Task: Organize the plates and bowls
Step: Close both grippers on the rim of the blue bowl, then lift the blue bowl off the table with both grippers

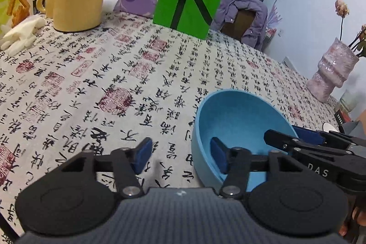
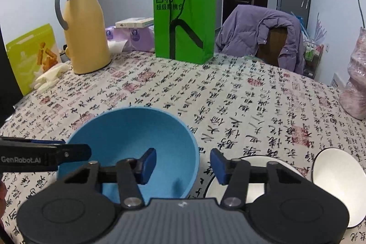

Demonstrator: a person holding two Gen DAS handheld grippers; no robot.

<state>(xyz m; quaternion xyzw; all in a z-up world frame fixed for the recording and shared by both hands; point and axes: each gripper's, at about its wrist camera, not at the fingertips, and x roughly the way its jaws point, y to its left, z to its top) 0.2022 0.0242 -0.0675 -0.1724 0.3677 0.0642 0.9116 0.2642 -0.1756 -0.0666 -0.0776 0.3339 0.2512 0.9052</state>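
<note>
Desk (image 2: 228, 93): yellow jug (image 2: 85, 31), green bag (image 2: 185, 17) far back. Plain blue bowl (image 2: 128, 141) nearer, two white bowls (image 2: 338, 177) beside. Left gripper (image 1: 180, 156) and right gripper (image 2: 183, 165) straddle opposite rim walls, jaws apart, not gripping.

White bowl (image 2: 338, 177) half behind the right gripper's body, white plate (image 2: 256, 175) mostly hidden, pink vase (image 2: 354, 88) cut off at the edge
</note>
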